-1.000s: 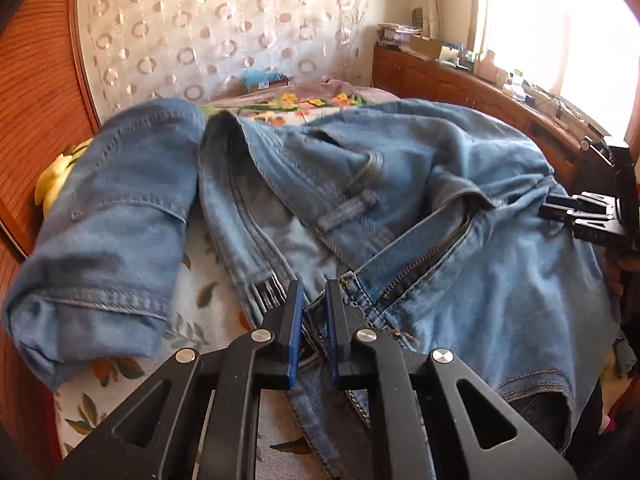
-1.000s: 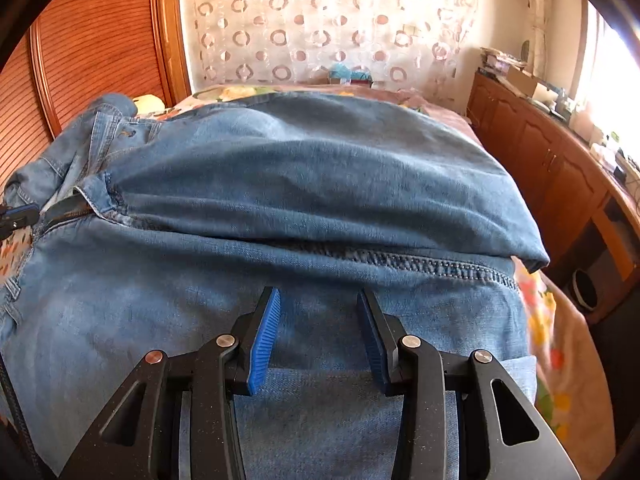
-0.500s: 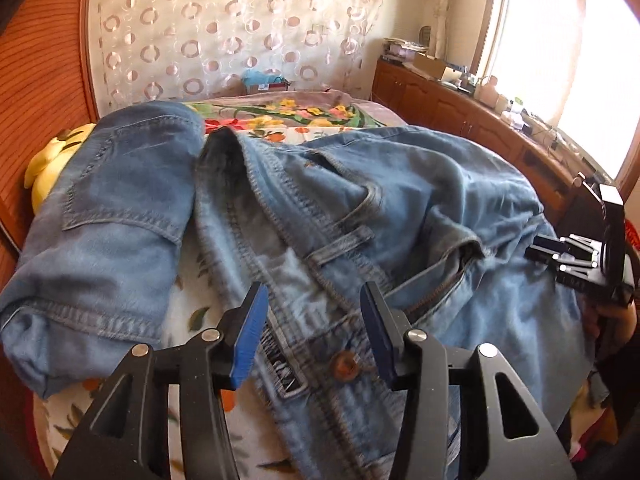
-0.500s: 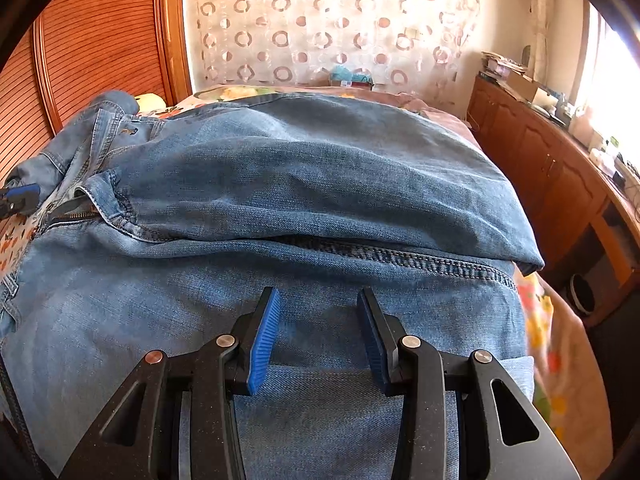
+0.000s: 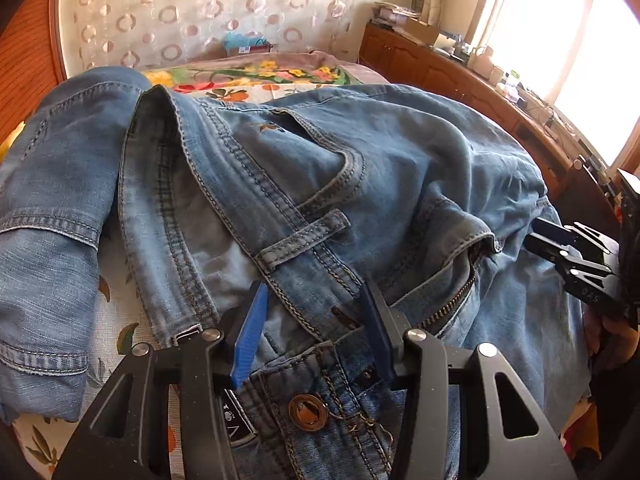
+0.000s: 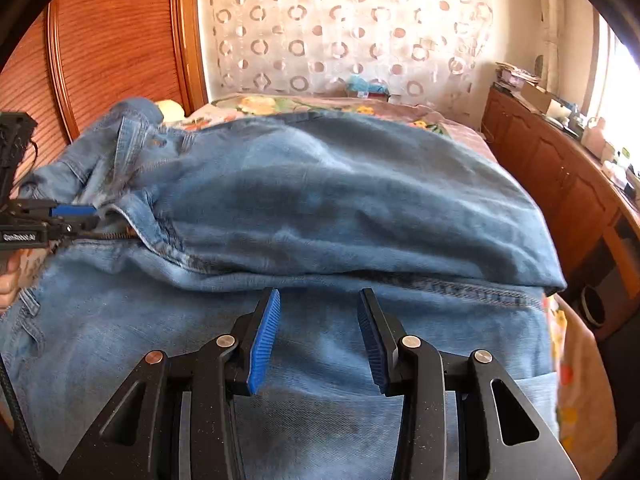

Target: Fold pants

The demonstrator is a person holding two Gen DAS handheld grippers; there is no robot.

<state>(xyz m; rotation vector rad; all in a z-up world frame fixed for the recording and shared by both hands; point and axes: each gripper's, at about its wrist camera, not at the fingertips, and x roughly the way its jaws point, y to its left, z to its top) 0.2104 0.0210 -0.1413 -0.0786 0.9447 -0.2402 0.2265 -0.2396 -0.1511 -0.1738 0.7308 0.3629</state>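
A pair of light blue jeans (image 5: pixel 400 168) lies spread on a flowered bed, waistband and open zipper (image 5: pixel 448 308) toward the left wrist camera. My left gripper (image 5: pixel 314 300) is open, just above the waistband near the brass button (image 5: pixel 308 412). In the right wrist view the jeans (image 6: pixel 340 208) lie with one leg folded over the other. My right gripper (image 6: pixel 318 308) is open and empty over the lower leg, near the folded edge. The right gripper also shows at the right edge of the left wrist view (image 5: pixel 568 248).
A second piece of denim (image 5: pixel 52 216) lies folded at the left of the bed. The flowered bedsheet (image 5: pixel 256 72) shows beyond. A wooden cabinet (image 6: pixel 560 172) with clutter runs along the right. A wooden panel (image 6: pixel 120 40) stands at the left.
My left gripper was shut on the waistband by the zipper a second ago; it has opened and let the denim go. My right gripper has stayed open and nearly still.
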